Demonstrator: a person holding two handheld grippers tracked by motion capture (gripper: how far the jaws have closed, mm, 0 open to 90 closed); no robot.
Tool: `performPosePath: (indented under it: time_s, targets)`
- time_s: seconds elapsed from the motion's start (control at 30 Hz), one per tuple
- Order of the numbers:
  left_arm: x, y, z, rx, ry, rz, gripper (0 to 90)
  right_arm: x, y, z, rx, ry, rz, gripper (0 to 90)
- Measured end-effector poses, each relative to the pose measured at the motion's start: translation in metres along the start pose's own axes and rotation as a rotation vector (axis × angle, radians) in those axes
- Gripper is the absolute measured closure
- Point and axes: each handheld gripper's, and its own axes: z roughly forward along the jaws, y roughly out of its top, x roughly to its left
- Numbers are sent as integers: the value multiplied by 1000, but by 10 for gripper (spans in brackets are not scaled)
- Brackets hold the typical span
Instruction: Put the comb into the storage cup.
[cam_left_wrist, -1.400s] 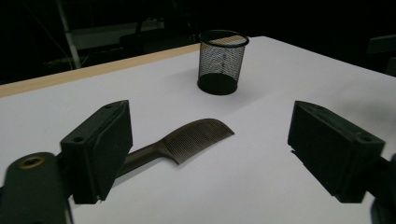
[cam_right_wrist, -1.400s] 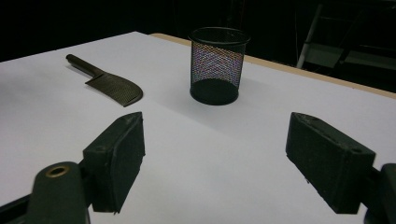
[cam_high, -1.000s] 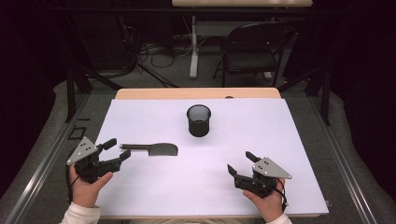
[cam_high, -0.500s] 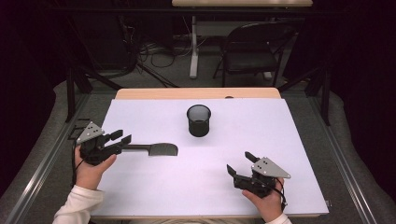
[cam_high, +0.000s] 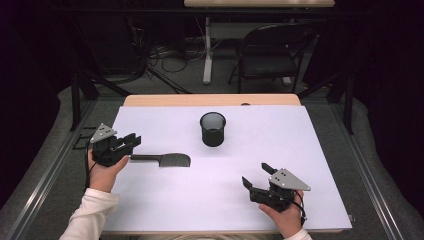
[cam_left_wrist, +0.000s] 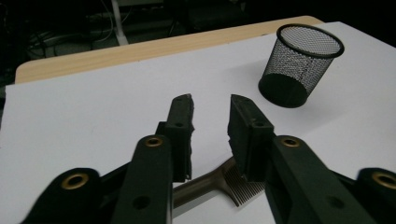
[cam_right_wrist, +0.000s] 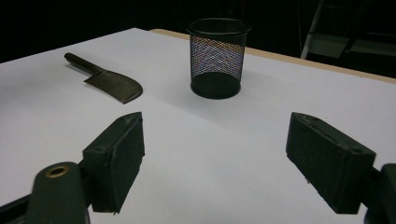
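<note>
Left gripper (cam_high: 131, 142) has moved up the table's left edge to the comb's (cam_high: 167, 160) handle; its jaws have just been closing around it, contact apparently unmade. Comb lies left of the mesh cup (cam_high: 213, 128). Right gripper (cam_high: 260, 176) unchanged, jaws wide, empty.

Comb (cam_high: 169, 160): dark, flat on the white tabletop (cam_high: 300, 150), left of centre in the high view. Thin handle points toward the frame's left edge; wide toothed blade with rounded end points right. Fine teeth run along its lower edge. Handle end sits at the left tool (cam_high: 132, 142).
</note>
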Motion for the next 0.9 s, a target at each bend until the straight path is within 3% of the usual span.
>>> performPosePath:
  time_s: [0.43,0.9]
  targets:
    - [15,-21,33,87,55,-41,897,1,-1,1,1,6,-7,186]
    - [22,-32,54,194,119,-12,900,2,-2,2,3,12,-8,186]
